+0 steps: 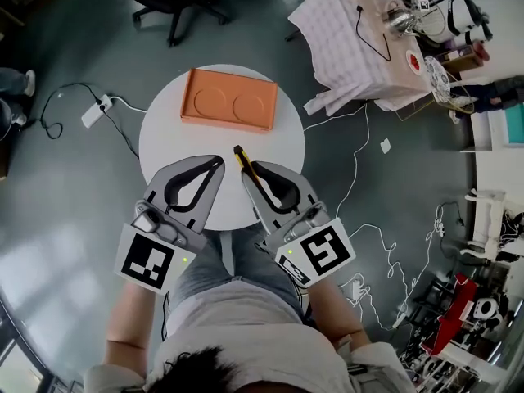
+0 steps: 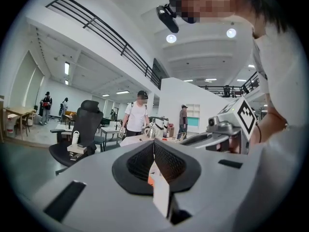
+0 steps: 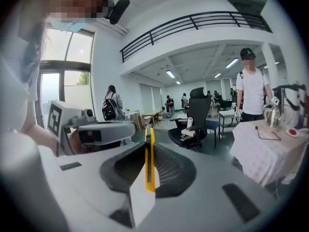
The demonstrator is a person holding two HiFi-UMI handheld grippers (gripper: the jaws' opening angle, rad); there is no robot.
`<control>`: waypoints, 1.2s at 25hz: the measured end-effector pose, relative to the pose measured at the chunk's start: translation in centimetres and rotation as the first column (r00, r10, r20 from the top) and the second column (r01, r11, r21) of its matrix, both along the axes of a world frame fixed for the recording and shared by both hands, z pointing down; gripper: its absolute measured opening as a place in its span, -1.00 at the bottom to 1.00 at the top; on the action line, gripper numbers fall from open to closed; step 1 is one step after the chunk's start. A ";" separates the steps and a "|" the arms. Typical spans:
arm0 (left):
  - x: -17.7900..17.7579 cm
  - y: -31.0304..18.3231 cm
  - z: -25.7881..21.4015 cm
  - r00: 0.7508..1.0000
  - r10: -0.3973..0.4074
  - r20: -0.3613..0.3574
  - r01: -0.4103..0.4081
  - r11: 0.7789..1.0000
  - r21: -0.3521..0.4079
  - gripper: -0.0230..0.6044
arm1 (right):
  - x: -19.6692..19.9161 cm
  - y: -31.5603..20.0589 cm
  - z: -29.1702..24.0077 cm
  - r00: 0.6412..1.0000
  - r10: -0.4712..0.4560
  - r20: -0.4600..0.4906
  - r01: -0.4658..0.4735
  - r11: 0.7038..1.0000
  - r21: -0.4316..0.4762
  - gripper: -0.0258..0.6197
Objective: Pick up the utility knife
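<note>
Right gripper view: right gripper (image 3: pixel 147 146) clamps the yellow knife (image 3: pixel 150 168) edge-on between its pads for a firm lift, apparently off the table (image 1: pixel 168 133). Left gripper (image 2: pixel 154 146) is pinched together, empty, not needed.

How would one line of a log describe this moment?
right gripper: jaws shut on utility knife | left gripper: jaws shut, empty | orange tray: empty, on round table

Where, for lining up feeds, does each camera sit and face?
Head view: on the head, facing down at table, tray, left gripper, right gripper, forearms, lap.
Left gripper view: on the left gripper, facing along shut jaws into the room; torso at right.
Right gripper view: on the right gripper, facing along jaws shut on the knife.
Shared: each gripper view shows the other gripper.
</note>
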State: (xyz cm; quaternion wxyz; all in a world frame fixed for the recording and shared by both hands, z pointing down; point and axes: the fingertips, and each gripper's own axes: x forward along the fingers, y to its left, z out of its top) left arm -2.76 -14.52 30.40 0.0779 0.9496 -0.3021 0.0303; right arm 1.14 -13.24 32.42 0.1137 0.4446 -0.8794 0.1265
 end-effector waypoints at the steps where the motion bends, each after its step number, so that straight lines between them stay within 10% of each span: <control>1: 0.4 0.2 -0.4 1.000 0.002 -0.001 -0.002 1.000 0.010 -0.89 | 0.3 0.3 -1.1 1.000 -0.005 0.012 0.004 1.000 0.023 -0.73; 30: 4.9 5.7 -6.3 0.996 -0.084 -0.010 0.085 0.989 0.121 -0.89 | 4.4 5.7 -10.0 0.984 -0.149 0.101 0.119 0.959 0.256 -0.73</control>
